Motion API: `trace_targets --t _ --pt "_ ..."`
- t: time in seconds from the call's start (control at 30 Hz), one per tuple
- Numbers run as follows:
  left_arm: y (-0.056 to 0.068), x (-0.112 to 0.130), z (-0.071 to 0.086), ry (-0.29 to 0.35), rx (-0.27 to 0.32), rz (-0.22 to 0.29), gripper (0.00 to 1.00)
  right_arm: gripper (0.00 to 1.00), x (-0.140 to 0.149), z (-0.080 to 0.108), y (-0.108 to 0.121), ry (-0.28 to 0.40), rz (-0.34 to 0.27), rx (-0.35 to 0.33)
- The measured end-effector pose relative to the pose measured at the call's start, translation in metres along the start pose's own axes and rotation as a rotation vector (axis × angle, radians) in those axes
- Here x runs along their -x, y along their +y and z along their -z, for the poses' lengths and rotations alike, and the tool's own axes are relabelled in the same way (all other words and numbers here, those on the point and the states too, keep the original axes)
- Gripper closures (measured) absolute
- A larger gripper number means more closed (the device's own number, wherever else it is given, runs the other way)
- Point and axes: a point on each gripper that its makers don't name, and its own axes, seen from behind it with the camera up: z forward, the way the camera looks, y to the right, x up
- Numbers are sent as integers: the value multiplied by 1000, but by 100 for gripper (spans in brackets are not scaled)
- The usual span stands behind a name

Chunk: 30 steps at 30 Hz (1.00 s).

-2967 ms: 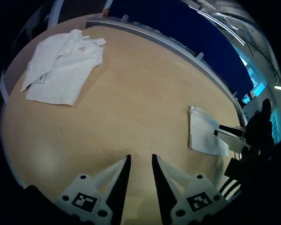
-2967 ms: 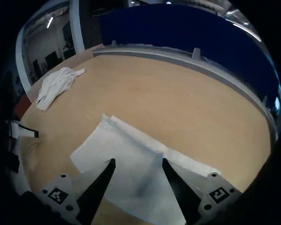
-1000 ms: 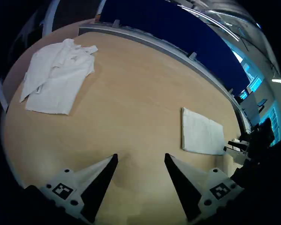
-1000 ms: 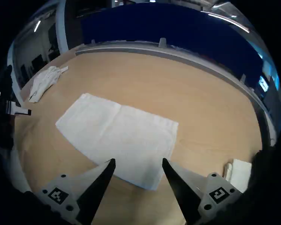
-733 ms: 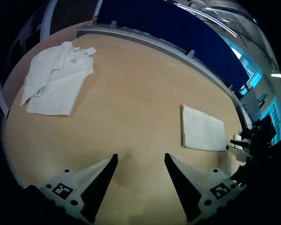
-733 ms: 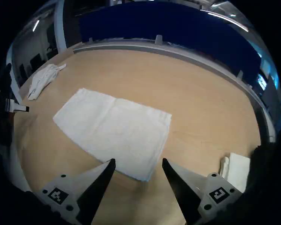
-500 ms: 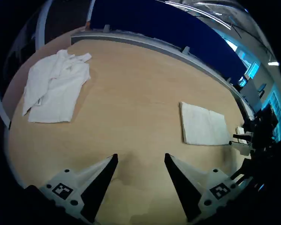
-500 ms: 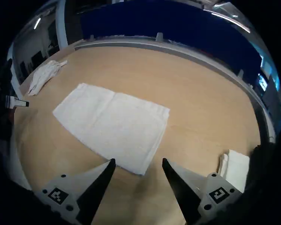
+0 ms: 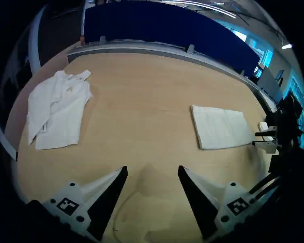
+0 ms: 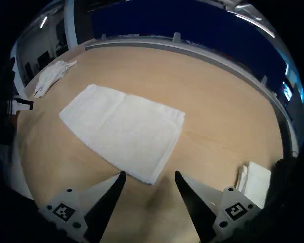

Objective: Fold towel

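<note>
Crumpled cloth (image 9: 56, 109): a white heap, loosely spread, far over on the left of the surface (image 9: 144, 101) and well apart from everything else. I judge it to be no part of this fold.

Left claw (image 9: 152, 178): my fingers stand wide apart with nothing between them. They hover over bare wood, well to the left of the towel.

Towel (image 10: 121, 129): it lies flat on the surface as a tidy white rectangle. Its right-hand edge looks thick and doubled, so I judge it folded at least once. Nothing touches it.

Right claw (image 10: 148, 180): also spread open and empty. The towel's near corner lies just ahead of my fingertips, roughly in line with the gap between them.

Small folded pile (image 10: 255, 178): a compact white bundle low on the right, apart from the towel. I cannot tell what it is.

Step in hand: I judge this a pause between folds, with both claws free and my right one lined up on the near corner.

Next move: I would lower the right claw onto that near corner and pinch every layer. My left claw must travel across to the matching corner before the edge is lifted and carried over to meet the opposite side.
</note>
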Motion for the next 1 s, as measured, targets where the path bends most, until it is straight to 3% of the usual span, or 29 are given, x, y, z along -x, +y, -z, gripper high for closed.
trace_targets --t 0.3,0.43,0.57,0.7,1.0 --pt "-3 -2 1 4 -7 -13 8 12 0 0 -2 -5 13 -9" --pt "-2 -2 1 4 -4 -10 8 21 1 0 -4 -13 17 -19" --pt "-2 -1 1 3 0 -6 8 48 5 -3 -6 -29 16 -30" --pt "-2 -1 1 2 2 -6 8 62 7 -4 -6 -34 4 -42" --pt "-2 -1 2 3 5 -7 8 62 9 -3 1 -40 -10 -38"
